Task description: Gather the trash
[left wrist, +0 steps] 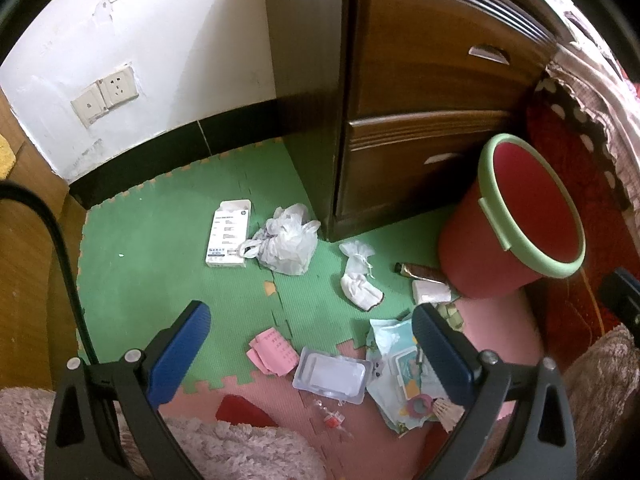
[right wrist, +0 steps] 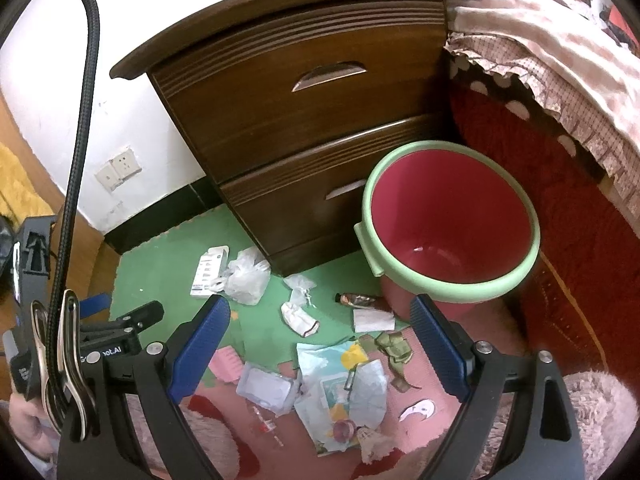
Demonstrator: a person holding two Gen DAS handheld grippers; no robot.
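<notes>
Both the left tool (left wrist: 310, 354) and right tool (right wrist: 322, 346) hang wide and empty over litter scattered on the floor mat (left wrist: 160, 240) beside the empty bin (right wrist: 452, 220); thin wrappers (right wrist: 340, 392) risk slipping or snagging neighbours.

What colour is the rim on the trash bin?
Pale green, around a red trash bin; the rim shows best in the right wrist view.

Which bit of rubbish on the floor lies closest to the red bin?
The small brown tube, lying flat with one end at the bin's base. The white box and plastic bag lie farther left.
</notes>
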